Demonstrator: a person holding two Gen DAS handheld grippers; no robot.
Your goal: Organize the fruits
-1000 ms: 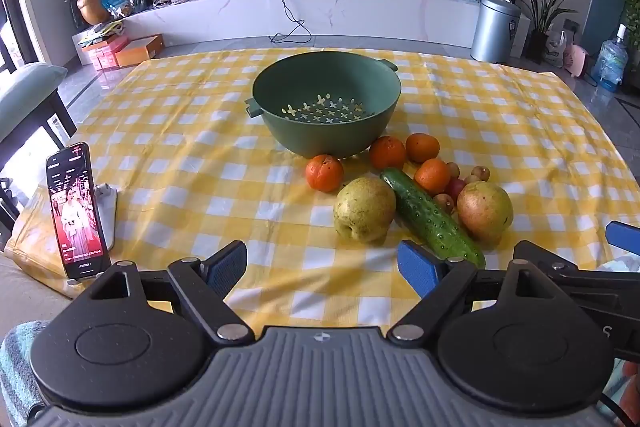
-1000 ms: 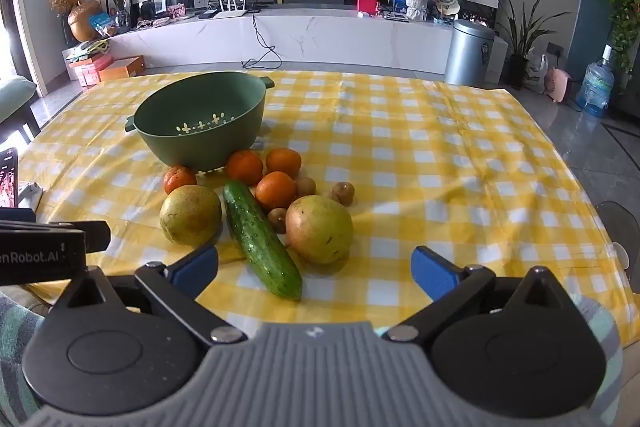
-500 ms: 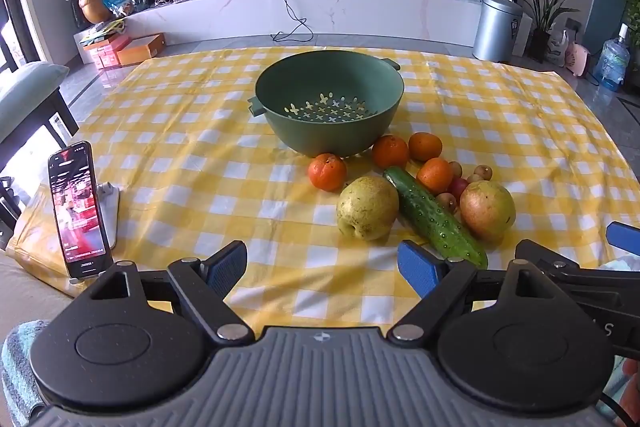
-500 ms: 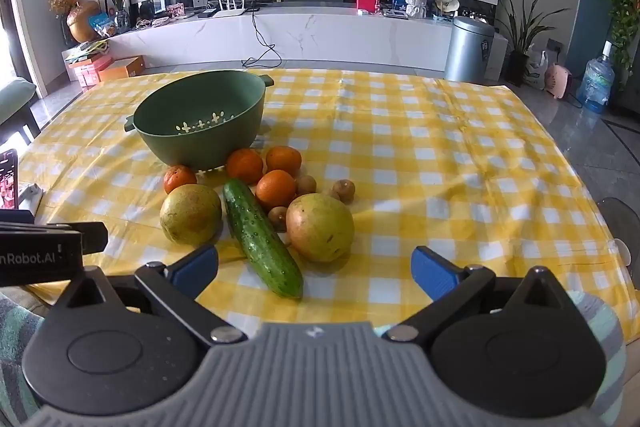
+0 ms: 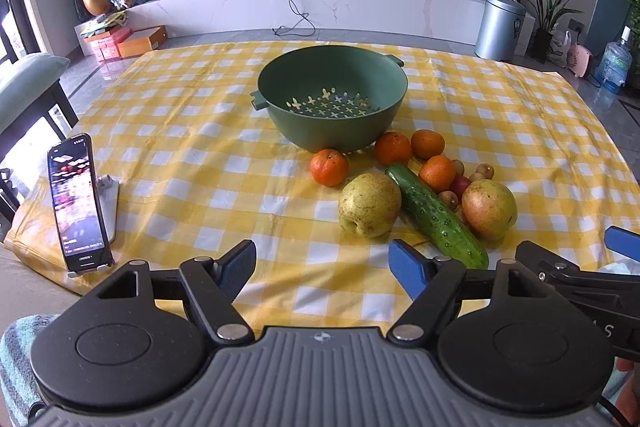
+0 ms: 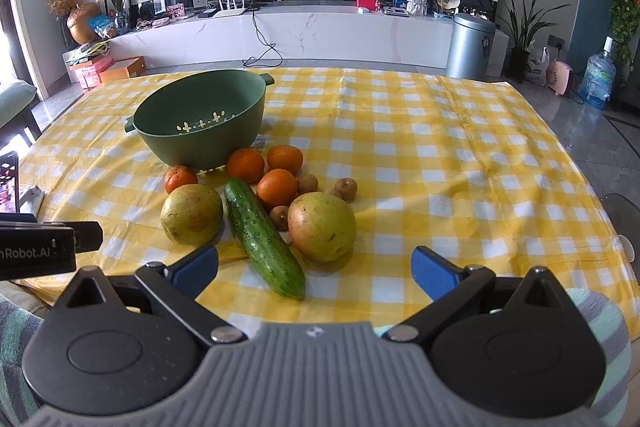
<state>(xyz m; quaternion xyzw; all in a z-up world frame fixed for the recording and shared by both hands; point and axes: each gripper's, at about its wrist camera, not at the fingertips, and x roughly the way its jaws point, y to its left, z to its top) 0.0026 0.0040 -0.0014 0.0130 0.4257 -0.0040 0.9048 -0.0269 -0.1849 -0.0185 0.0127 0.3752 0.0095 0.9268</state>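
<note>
On the near side of the checked cloth [image 5: 168,163], fruit [image 6: 322,227] crowds a cucumber [image 6: 264,239] before the empty bowl [image 5: 332,107]; both grippers hover empty, left gripper [image 5: 322,263] closing, right gripper [image 6: 314,269] spread, so a careless grab may roll neighbours away.

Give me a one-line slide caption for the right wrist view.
Open right gripper hovers before a cucumber, pears, oranges and an empty green colander on a yellow checked tablecloth.
</note>
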